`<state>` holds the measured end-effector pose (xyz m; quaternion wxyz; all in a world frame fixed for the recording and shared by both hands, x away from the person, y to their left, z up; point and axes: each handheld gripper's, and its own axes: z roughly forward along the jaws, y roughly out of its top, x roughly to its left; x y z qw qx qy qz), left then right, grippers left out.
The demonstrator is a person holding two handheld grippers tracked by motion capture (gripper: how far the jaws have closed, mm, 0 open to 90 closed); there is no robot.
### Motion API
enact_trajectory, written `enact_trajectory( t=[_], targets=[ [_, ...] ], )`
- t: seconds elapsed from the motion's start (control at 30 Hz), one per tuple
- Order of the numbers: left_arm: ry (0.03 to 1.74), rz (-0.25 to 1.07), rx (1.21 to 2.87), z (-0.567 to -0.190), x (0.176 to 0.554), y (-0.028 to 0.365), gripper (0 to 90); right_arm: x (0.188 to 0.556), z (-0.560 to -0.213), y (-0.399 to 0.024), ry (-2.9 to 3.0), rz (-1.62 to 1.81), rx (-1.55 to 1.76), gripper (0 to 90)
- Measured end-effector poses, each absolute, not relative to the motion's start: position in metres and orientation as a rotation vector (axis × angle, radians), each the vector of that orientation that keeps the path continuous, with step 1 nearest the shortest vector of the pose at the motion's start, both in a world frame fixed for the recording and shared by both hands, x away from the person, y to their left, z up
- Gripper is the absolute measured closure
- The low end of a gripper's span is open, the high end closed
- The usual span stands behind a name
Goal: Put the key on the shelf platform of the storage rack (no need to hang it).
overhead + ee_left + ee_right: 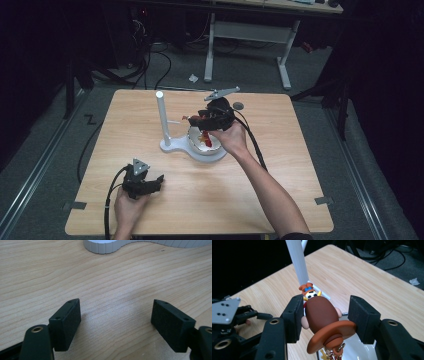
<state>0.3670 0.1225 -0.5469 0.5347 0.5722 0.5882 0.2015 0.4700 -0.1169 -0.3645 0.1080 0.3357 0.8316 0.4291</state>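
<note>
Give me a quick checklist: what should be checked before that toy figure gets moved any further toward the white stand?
1. Grip on the toy: the right gripper has the brown toy figure between its pads, shut on it. Ok.
2. Toy's hanging ring: it dangles below the hat, free. Ok.
3. Peg on the white post: partly hidden behind the toy, so alignment is uncertain. Cannot tell.
4. White bowl below: it sits under the toy and holds another charm. Ok.
5. Left gripper: jaws open, holding nothing, low over the wooden table near the stand's base. Ok.
</note>
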Motion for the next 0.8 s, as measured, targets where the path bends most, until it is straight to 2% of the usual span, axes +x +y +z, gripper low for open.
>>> enact_trajectory(
  t=[0.8],
  targets=[
    [1.403, 0.481, 1.356, -0.547, 0.367, 0.122, 24.3, 0.477, -0.406, -0.129, 2.456, 1.155, 1.049, 47.4]
  ],
)
